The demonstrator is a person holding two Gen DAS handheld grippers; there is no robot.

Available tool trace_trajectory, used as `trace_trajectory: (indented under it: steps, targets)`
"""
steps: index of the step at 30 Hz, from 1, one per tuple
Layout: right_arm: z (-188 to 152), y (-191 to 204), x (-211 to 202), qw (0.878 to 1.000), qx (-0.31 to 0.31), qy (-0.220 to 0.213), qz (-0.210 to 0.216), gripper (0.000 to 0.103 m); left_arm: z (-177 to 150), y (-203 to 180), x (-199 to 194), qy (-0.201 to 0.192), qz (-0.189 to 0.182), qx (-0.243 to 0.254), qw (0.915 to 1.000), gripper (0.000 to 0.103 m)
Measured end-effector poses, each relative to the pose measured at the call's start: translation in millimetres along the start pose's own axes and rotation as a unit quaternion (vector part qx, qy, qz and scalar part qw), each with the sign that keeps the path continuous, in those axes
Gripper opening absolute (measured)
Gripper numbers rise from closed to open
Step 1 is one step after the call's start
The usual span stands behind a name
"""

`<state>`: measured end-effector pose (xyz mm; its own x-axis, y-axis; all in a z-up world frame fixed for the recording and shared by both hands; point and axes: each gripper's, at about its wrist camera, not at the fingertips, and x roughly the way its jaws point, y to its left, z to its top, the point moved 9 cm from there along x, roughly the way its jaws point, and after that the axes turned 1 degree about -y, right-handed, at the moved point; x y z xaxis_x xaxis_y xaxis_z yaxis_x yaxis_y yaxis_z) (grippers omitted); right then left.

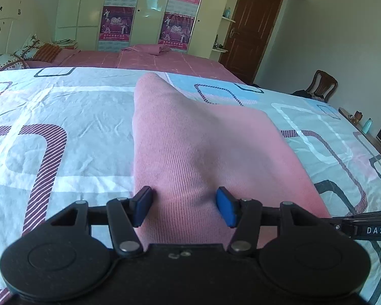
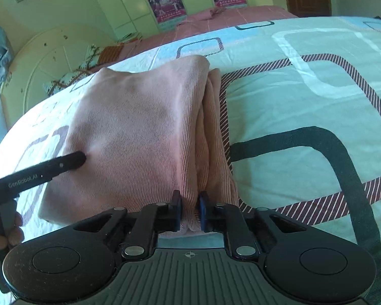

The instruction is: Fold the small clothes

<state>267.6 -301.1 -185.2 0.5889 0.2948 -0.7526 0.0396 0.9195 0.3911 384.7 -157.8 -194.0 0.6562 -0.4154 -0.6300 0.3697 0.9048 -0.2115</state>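
Note:
A pink knit garment (image 1: pixel 190 142) lies folded on the bed. In the left wrist view my left gripper (image 1: pixel 184 207) is open, its blue pads (image 1: pixel 226 208) on either side of the garment's near end, with cloth between them. In the right wrist view the garment (image 2: pixel 139 132) shows stacked layers along its right edge. My right gripper (image 2: pixel 189 209) is shut on the near edge of those layers. The left gripper's black body (image 2: pixel 43 172) reaches over the garment from the left.
The bed has a white, blue and striped patterned sheet (image 1: pixel 63 127). A pink bedspread (image 1: pixel 152 58) lies behind, with a wardrobe (image 1: pixel 144 12), a brown door (image 1: pixel 254 30), and a chair (image 1: pixel 320 84) at right. A white headboard (image 2: pixel 50 61) stands at left.

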Motion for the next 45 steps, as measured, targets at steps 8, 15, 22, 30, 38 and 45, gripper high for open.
trace_trajectory:
  steps: [8, 15, 22, 30, 38, 45]
  targets:
    - [0.5, -2.9, -24.6, 0.995, -0.059, -0.044, -0.064, 0.007, -3.5, -20.7, -0.8, -0.001, 0.002, 0.031, 0.9995, 0.053]
    - [-3.2, -12.4, -18.3, 0.999, -0.018, -0.021, -0.038, 0.014, 1.2, -16.1, -3.9, 0.012, 0.003, 0.025, 0.9996, 0.056]
    - [34.9, -14.1, -24.4, 0.998, 0.007, -0.051, -0.025, 0.021, 21.7, -9.6, -12.8, 0.002, 0.002, 0.002, 1.0000, 0.058]
    - [81.8, -13.4, 13.2, 0.997, 0.034, -0.063, -0.013, 0.049, 57.4, 15.7, 8.4, -0.009, 0.017, -0.030, 0.9994, 0.058]
    - [118.9, -21.9, 69.1, 0.996, 0.070, -0.054, -0.017, 0.048, 68.2, 35.1, 50.4, 0.005, 0.035, -0.052, 0.9980, 0.058]
    - [130.9, -17.1, 87.3, 0.997, 0.039, -0.062, -0.023, 0.015, 51.4, 52.7, 60.6, 0.020, 0.023, -0.103, 0.9942, 0.060]
